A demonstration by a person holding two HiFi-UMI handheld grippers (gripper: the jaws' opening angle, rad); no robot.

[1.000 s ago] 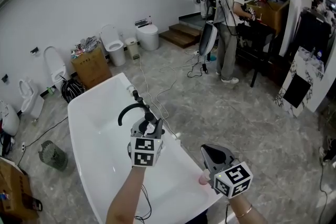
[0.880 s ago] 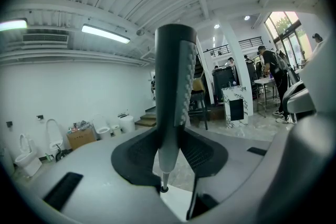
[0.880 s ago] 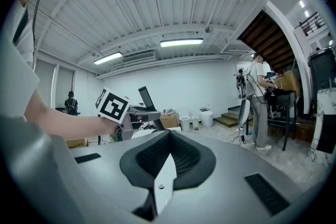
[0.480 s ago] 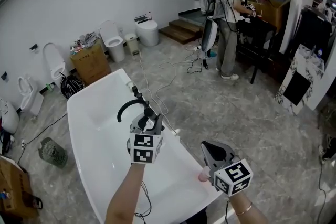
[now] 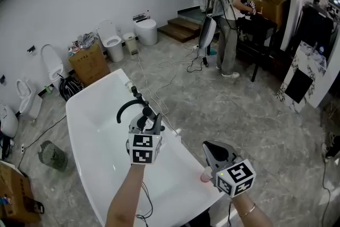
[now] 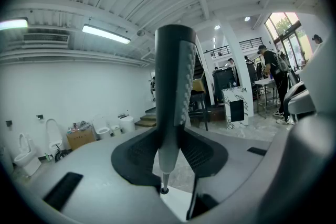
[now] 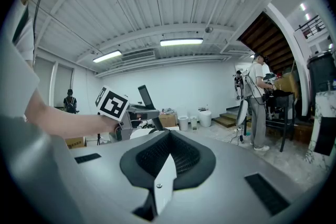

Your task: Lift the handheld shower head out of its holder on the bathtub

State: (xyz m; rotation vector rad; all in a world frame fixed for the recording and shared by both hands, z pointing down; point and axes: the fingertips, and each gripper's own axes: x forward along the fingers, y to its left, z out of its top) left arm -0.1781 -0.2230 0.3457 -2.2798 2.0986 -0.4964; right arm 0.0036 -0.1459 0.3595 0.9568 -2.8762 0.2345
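The black handheld shower head (image 5: 143, 112) stands upright at the right rim of the white bathtub (image 5: 85, 103), beside a black arched spout (image 5: 125, 108). My left gripper (image 5: 147, 122) is shut on its handle. In the left gripper view the dark ribbed handle (image 6: 176, 92) rises straight up between the pads. My right gripper (image 5: 213, 150) hovers over the tub's near right rim, jaws together and holding nothing. In the right gripper view the left gripper's marker cube (image 7: 112, 103) and the shower head's top (image 7: 145, 96) show at the left.
A small pink object (image 5: 205, 176) sits on the tub rim under my right gripper. Toilets (image 5: 113, 40), a cardboard box (image 5: 89, 64) and a wire basket (image 5: 53, 156) stand to the left. Cables (image 5: 159, 85) cross the floor. Two people (image 5: 231, 13) stand by steps at the back.
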